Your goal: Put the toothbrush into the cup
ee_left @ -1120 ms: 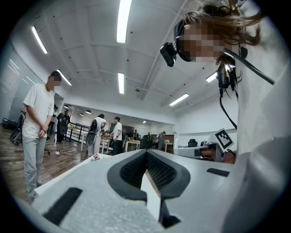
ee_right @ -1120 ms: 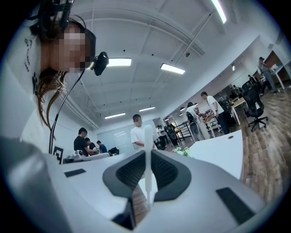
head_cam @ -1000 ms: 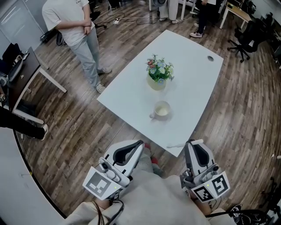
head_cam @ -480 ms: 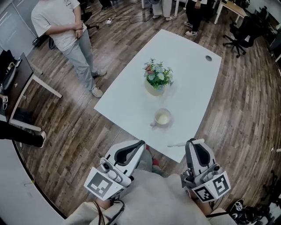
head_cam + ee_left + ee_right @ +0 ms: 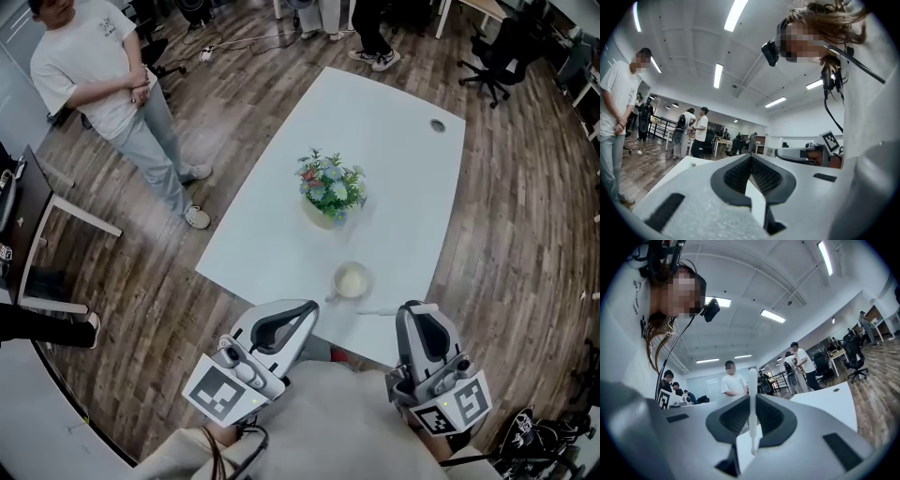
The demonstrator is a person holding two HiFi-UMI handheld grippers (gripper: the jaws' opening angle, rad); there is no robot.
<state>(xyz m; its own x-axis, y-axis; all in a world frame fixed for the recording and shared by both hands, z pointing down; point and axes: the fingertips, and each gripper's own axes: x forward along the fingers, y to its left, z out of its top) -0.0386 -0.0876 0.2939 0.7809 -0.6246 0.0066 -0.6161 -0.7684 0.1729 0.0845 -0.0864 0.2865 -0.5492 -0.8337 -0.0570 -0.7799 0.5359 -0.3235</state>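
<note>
A pale cup (image 5: 352, 279) with a handle stands on the white table (image 5: 394, 159), near its front edge. My right gripper (image 5: 413, 308) is shut on a thin white toothbrush (image 5: 380, 311), which sticks out leftward just in front of the cup. In the right gripper view the toothbrush (image 5: 752, 399) stands upright between the closed jaws of the right gripper (image 5: 752, 401). My left gripper (image 5: 306, 308) hovers at the table's front left edge, left of the cup. In the left gripper view its jaws (image 5: 751, 159) meet with nothing between them.
A pot of flowers (image 5: 330, 190) stands mid-table behind the cup. A cable hole (image 5: 438, 125) lies near the far end. A person in a white T-shirt (image 5: 94, 80) stands on the wooden floor at left. Office chairs (image 5: 497, 47) are at far right; a dark desk (image 5: 23, 216) at left.
The view has moved forward: table, cup and flowers now lie closer to both grippers. The toothbrush stays in the right gripper, its tip now near the cup.
</note>
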